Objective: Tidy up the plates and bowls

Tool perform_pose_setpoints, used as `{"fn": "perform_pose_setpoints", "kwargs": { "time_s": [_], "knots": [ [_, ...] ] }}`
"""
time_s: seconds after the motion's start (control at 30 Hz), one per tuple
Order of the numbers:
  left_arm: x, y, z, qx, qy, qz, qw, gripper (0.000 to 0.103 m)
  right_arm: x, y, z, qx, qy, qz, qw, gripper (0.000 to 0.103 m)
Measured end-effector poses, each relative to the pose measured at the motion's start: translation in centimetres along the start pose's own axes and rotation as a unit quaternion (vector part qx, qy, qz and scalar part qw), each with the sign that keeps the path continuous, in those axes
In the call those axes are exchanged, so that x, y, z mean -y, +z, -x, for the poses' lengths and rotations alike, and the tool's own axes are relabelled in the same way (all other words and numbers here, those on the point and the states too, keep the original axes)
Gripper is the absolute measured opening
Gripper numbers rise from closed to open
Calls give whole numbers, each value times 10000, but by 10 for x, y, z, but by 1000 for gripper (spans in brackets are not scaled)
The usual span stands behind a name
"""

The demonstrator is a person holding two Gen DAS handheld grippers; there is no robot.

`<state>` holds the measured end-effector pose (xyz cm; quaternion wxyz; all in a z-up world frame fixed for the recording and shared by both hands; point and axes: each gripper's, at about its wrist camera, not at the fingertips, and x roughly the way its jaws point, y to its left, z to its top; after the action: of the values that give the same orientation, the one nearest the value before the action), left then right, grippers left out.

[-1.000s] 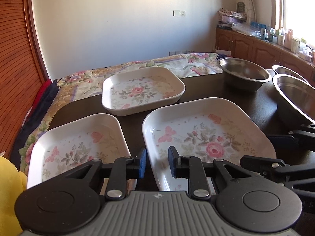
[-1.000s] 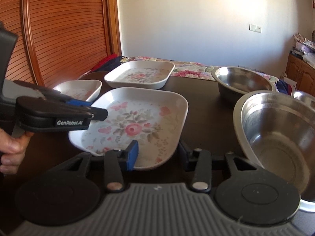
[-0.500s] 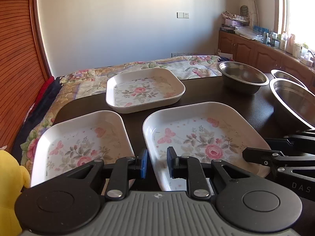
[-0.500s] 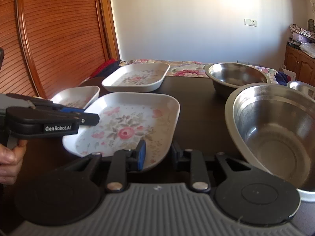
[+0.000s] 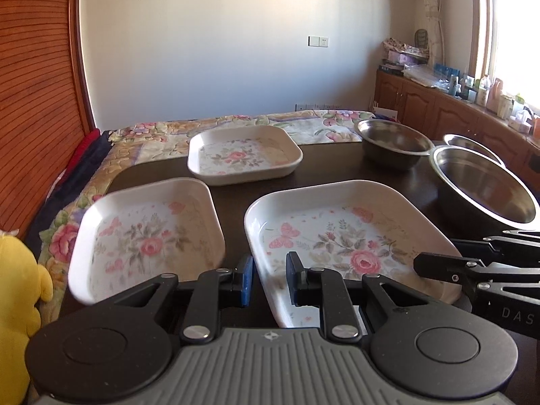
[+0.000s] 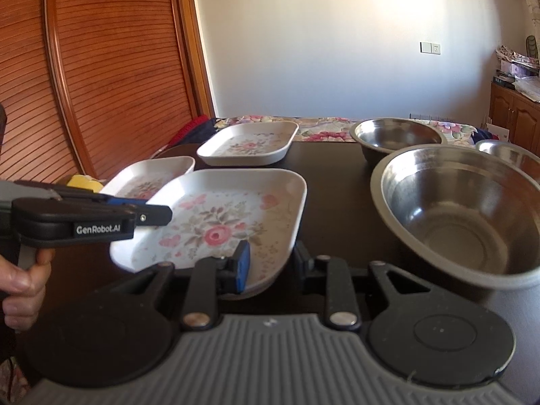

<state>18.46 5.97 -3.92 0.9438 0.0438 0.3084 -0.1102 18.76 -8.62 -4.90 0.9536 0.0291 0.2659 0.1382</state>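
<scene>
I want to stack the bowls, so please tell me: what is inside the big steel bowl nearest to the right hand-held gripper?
The large round stainless steel bowl looks empty: only bare, shiny metal shows on its bottom and far wall. Its near inner wall is hidden behind its own rim.

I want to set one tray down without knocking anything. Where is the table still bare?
The widest bare patch of dark table lies between the far floral tray, the near floral tray and the steel bowls. Only a narrow strip separates the left tray from the near one. The right side is crowded: three bowls close together, the big one nearest.
</scene>
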Motion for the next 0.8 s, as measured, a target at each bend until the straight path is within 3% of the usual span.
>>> {"fn": "perform_pose_setpoints", "kwargs": {
  "time_s": [0.37,0.8],
  "knots": [
    [18,-37,36,47,1,8,10000,22,-1,-30,33,67,114,-110,9999,29],
    [16,-58,38,-79,145,91,9998,22,-12,-49,38,-45,255,-51,9997,29]
  ]
}}
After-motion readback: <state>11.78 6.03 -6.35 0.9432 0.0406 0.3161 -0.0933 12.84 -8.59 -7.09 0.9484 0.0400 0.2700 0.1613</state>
